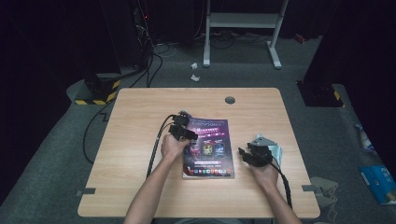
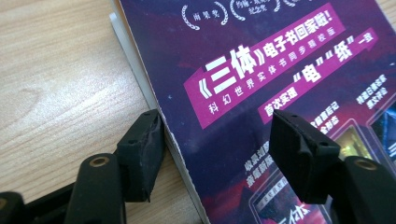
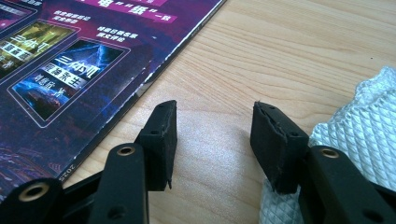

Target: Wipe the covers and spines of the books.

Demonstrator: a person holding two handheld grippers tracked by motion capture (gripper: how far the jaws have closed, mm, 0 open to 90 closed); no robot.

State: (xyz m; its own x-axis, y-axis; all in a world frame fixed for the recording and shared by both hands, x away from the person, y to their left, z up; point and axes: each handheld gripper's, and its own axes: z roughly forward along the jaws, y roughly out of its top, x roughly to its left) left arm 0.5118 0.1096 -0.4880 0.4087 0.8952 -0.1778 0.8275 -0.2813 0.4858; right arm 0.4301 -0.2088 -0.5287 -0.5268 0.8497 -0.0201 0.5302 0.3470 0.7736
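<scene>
The left gripper (image 2: 224, 154) has its jaws apart, straddling the left edge of the magazine (image 2: 261, 84): one jaw on the table (image 2: 56, 84) against the page edges, the other above the cover, neither pressing. The right gripper (image 3: 212, 140) is released over bare wood, between the magazine's right edge and a white cloth (image 3: 364, 135). The magazine lies flat at the table's centre.

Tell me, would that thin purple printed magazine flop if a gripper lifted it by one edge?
Probably. The thin purple printed magazine lies flat, and the left gripper view shows only a slim stack of pages, so it would likely sag. Its glossy-looking cover may slip between the left gripper jaws, which straddle its edge, open.
</scene>
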